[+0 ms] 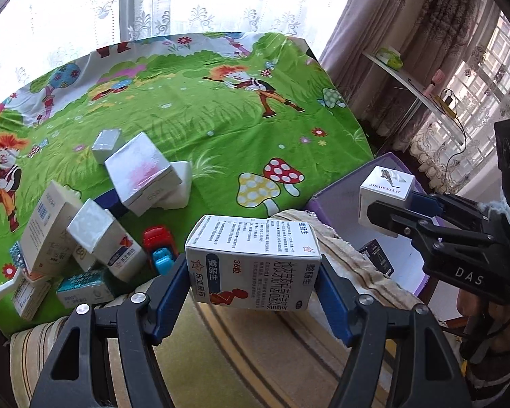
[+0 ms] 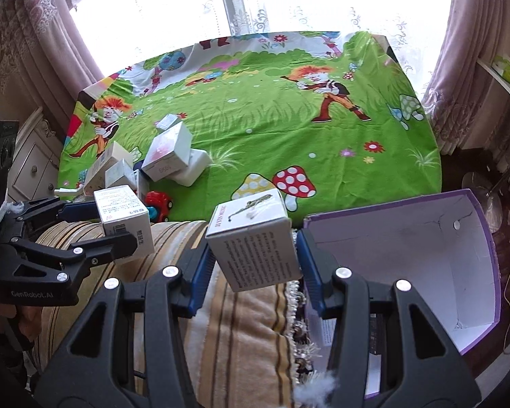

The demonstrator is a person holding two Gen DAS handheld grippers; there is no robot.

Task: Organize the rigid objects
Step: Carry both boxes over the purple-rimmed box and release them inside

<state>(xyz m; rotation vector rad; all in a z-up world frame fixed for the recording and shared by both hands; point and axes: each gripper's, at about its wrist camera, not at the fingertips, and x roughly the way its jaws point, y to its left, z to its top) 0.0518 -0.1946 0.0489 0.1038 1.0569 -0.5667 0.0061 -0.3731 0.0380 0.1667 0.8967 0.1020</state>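
Observation:
My left gripper (image 1: 253, 270) is shut on a white medicine box (image 1: 255, 238) with red and blue print, held above a striped towel (image 1: 255, 346). My right gripper (image 2: 255, 251) is shut on a small white box (image 2: 251, 238) with a saxophone picture, just left of an open purple box (image 2: 425, 255) with a white inside. In the left wrist view the right gripper (image 1: 391, 200) carries its small white box (image 1: 386, 185) over the purple box (image 1: 340, 193). In the right wrist view the left gripper (image 2: 115, 224) with its medicine box (image 2: 125, 219) shows at the left.
Several white and teal cartons (image 1: 102, 231) and a red toy car (image 1: 158, 239) lie heaped at the near left of the green cartoon cloth (image 1: 221, 119). A shelf (image 1: 411, 81) stands at the right, a cabinet (image 2: 34, 170) at the left.

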